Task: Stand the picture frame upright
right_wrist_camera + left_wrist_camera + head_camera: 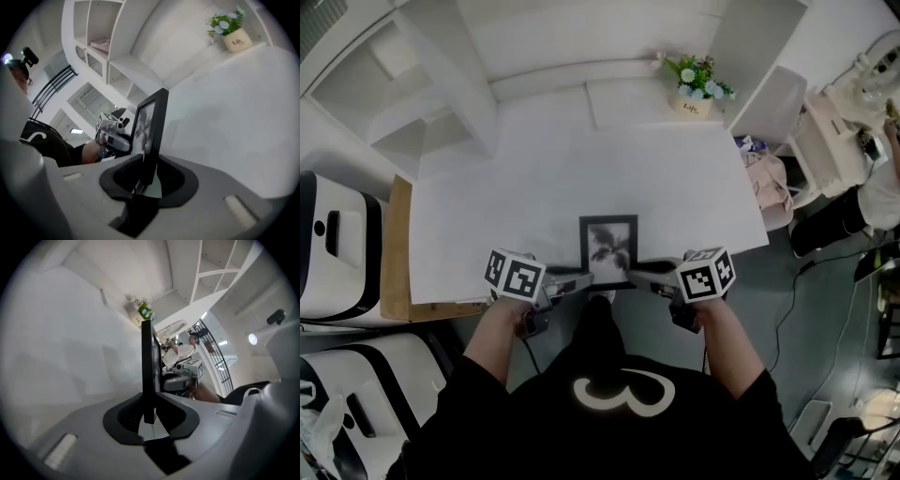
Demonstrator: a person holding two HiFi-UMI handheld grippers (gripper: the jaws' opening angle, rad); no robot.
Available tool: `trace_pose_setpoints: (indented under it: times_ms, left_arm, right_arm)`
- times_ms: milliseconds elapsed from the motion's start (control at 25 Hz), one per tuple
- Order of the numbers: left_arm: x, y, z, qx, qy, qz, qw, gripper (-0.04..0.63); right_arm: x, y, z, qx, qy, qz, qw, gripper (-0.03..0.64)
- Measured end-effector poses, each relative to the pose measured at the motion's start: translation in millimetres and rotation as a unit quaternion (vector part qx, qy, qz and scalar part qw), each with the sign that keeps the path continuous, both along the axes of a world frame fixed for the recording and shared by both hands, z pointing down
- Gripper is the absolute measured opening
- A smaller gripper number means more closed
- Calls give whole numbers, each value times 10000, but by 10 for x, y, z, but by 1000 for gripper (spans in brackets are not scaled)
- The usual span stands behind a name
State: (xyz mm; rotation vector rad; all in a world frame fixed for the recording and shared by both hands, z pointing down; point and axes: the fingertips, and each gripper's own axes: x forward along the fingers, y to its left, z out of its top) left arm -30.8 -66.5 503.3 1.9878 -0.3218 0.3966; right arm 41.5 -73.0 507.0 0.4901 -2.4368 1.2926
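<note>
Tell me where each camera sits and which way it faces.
Head view: on the person's head, looking steeply down at the table and frame; both forearms, left gripper and right gripper show.
Left gripper view: on the left gripper, looking along its fingers, shut on the frame's edge, toward the plant; the right gripper shows beyond.
Right gripper view: on the right gripper, looking along its fingers, shut on the frame; the left gripper shows beyond.
Shared: both gripper views show frame and plant.

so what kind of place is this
Probably a staged home corner inside a lab or studio. A white table with a small pot of flowers and white shelves look domestic, while loose cables on the grey floor and white equipment beside the table suggest a workspace.
</note>
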Motion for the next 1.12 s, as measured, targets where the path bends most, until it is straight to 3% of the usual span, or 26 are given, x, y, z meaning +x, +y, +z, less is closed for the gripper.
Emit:
trace_pose_setpoints:
  times_ms: [120,360,480,640,920,1120]
  left_arm:
    - [-70,-243,-91,767,-501,54,9958,81]
    - [-138,-686,-314,2000,-1204,156,9722,83]
    - [-125,-908,-371,2511,-1480,194,9564,84]
    - [-90,-1199,-437,3262,-1801,227,9277,86]
    - [-56,-1640,-514,4074,-1875,58,8938,86]
    - [-60,-1853,-428,4262,-2050,-26,8811,86]
  right_arm:
    - [-46,-159,-174,657,169,-189,9975,96]
    - [-113,-563,-361,1776,773,-297,9806,91]
    - [-96,-789,-404,2224,982,-223,9697,91]
    - [-61,-1086,-436,2739,1343,-99,9523,91]
    - [-37,-1546,-522,3376,1626,54,9271,91]
    - [-42,-1763,-454,3615,1795,3,9149,92]
